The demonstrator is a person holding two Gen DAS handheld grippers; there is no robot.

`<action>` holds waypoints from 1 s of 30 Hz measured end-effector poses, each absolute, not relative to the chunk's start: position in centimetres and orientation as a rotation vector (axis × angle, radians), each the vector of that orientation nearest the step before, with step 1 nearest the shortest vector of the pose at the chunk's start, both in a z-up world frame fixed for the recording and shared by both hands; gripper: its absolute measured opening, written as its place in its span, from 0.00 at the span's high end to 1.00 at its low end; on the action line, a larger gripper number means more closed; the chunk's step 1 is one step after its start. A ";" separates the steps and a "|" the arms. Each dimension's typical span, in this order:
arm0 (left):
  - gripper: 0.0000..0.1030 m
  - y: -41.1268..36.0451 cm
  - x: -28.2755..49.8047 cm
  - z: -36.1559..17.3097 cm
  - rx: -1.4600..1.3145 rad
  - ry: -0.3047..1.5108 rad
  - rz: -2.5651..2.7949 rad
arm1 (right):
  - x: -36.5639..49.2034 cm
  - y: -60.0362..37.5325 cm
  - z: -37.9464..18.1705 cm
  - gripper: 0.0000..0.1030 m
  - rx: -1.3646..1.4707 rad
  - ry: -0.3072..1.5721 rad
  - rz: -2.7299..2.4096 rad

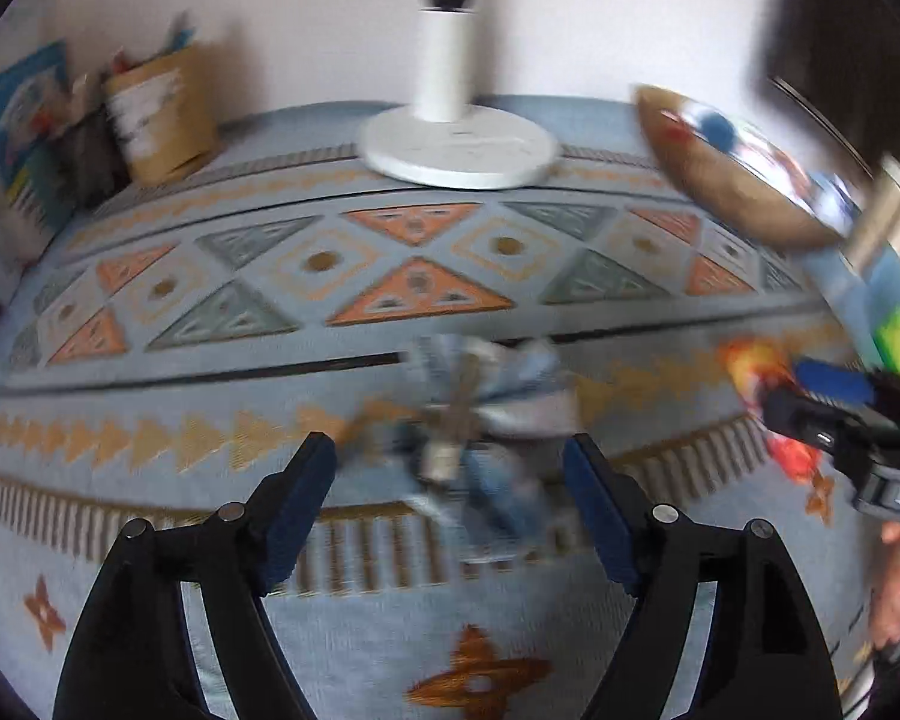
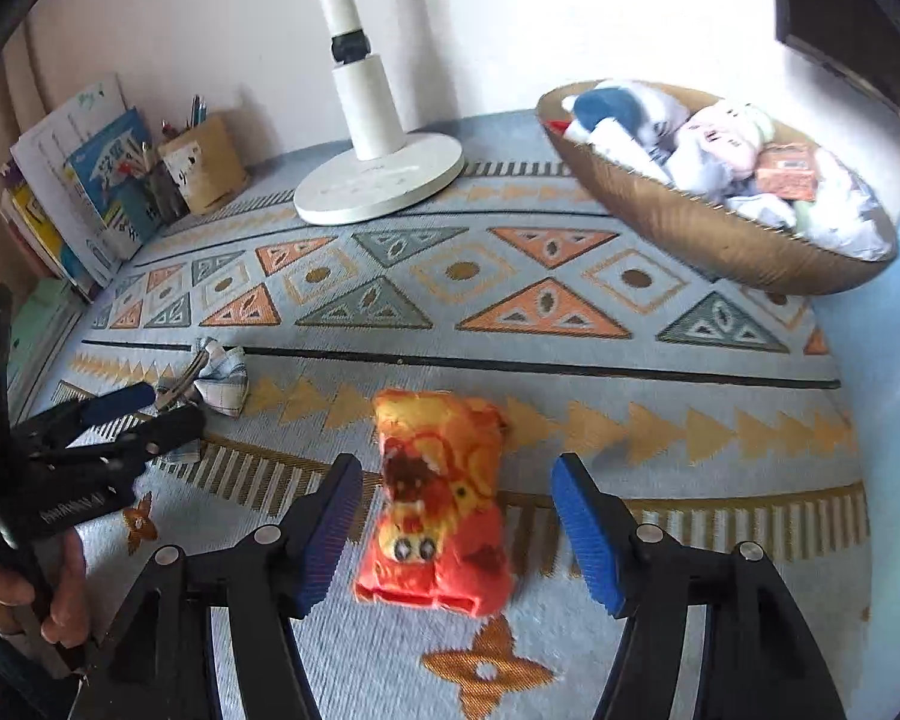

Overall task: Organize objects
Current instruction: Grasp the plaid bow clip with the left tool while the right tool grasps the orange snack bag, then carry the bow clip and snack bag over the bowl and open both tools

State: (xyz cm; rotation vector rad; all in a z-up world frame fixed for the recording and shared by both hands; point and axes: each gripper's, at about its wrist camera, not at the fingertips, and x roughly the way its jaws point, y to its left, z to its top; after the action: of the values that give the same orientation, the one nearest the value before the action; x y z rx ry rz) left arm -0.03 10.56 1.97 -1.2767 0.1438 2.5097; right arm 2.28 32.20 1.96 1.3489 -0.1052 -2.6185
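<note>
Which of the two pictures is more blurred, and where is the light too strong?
Left wrist view: strong motion blur, the blue cloth is smeared. Right wrist view: mostly sharp, the orange toy is clear; the wall beside the fan pole is washed out.

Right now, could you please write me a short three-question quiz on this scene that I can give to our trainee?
1. True or false: the right gripper is clamped on the orange folded cloth.
2. What fills the woven basket?
A) books B) rolled socks and cloths C) pens
3. Name the item lying in front of the left gripper.

Key:
1. False: the jaws stand open and the cloth lies on the rug between them, untouched.
2. B.
3. A blue-grey checked cloth, bunched like a bow.
</note>
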 end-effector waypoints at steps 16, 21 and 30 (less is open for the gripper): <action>0.81 14.2 2.1 4.4 -1.126 0.172 2.479 | 3.9 31.4 2.5 0.69 1.258 0.046 -2.688; 0.80 18.2 1.9 8.5 -0.988 0.208 2.485 | 5.0 34.9 6.6 0.69 1.159 -0.072 -2.742; 0.80 27.6 -6.8 13.2 -0.854 0.140 2.447 | 1.1 44.0 14.6 0.69 0.942 -0.161 -3.040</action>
State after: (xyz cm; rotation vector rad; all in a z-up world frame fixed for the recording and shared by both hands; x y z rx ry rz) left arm -6.82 27.64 13.23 -0.8541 0.1401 2.4474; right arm 1.09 44.03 14.64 0.9425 -0.1610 -3.0395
